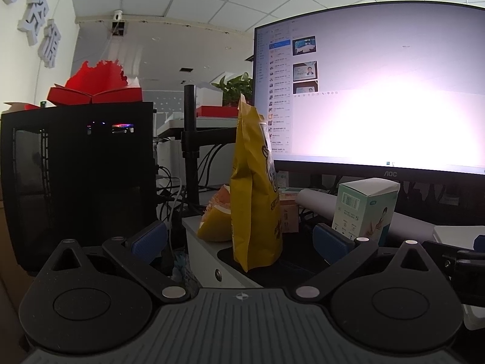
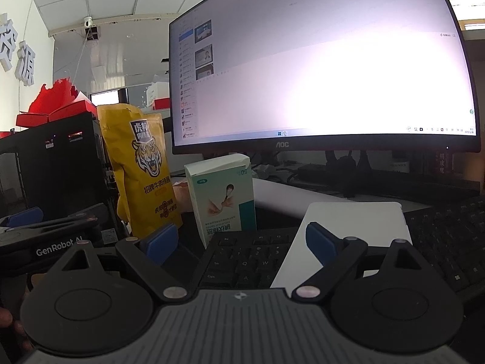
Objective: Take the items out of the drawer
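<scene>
Two grippers hang spread apart and empty over a desk, with a yellow pouch and a white box standing ahead of them.

From the left: a black computer tower (image 1: 78, 179) stands beside the desk; the left gripper (image 1: 239, 239) has its blue pads wide apart, the upright yellow pouch (image 1: 254, 188) between them but farther off, untouched. The white box (image 2: 221, 194) stands just right of the pouch, below the monitor (image 2: 321, 69). The right gripper (image 2: 242, 242), also apart, hovers over a black keyboard (image 2: 248, 257) and a white pad (image 2: 354, 221).

Both wrist views look low across the desk, sharing the monitor (image 1: 379, 91).
</scene>
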The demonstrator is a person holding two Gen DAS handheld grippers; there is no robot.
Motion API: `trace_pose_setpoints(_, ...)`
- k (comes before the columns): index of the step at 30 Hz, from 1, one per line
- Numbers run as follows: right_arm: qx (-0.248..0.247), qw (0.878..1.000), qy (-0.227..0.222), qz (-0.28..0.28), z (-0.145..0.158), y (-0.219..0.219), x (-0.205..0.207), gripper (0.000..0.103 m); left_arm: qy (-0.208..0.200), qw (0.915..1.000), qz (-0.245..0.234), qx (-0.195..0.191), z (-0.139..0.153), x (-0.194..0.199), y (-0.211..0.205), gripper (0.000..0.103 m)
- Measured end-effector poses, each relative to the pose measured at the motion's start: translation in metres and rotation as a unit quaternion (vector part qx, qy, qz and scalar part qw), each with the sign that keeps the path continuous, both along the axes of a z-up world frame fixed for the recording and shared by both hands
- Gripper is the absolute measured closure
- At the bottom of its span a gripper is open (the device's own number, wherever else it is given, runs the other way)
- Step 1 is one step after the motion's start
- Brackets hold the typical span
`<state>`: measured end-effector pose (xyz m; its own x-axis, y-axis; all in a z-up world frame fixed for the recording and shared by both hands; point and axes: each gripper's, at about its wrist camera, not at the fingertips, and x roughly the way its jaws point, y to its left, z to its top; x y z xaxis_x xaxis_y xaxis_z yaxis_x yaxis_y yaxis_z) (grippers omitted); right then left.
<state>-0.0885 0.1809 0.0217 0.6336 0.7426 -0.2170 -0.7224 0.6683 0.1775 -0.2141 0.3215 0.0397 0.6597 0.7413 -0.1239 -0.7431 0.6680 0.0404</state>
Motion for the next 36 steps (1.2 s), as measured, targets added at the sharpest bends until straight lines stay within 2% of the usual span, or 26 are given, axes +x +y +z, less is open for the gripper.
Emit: trace_pose_setpoints(36,-0.013,1.000,0.003,0.001,-0.0015,0.0021,0.0000,0.012,0.001,1.0000,0.001,-0.001,-0.0020,-0.0003,0.0022,0.000)
